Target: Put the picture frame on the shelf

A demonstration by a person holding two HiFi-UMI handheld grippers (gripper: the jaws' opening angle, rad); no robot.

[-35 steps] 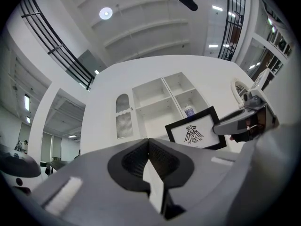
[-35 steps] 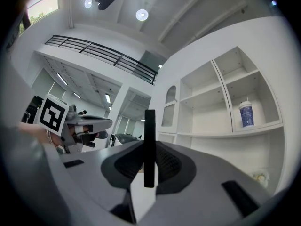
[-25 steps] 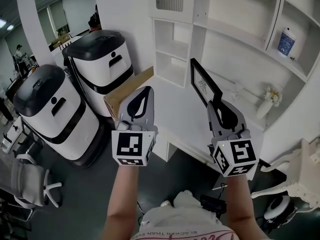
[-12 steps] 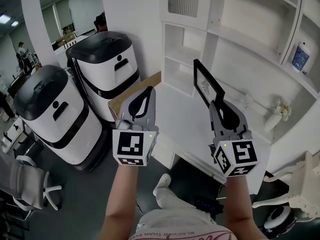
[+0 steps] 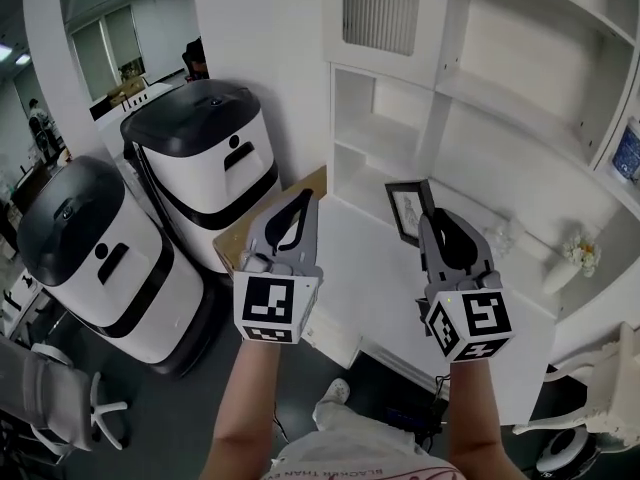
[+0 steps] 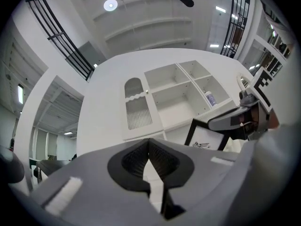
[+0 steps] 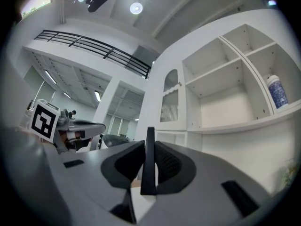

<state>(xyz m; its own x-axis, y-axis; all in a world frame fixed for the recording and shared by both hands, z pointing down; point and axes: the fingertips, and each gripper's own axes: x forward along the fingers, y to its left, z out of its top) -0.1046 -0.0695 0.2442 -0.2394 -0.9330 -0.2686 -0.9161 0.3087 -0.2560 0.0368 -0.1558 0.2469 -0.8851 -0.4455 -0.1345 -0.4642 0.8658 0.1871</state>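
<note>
Right hand-held gripper (image 5: pixel 432 220), in the head view, clamps a black picture frame (image 5: pixel 408 206) over the white worktop (image 5: pixel 370 258), near the shelf unit (image 5: pixel 385 138). The left gripper view shows the left hand-held gripper (image 6: pixel 149 144) closed and empty, and the frame's printed face. The right gripper view shows the frame edge-on between the pads.

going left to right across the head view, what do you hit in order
nearer black-topped white unit → farther black-topped white unit → left gripper → picture frame → right gripper → flower vase → blue-labelled bottle
</note>
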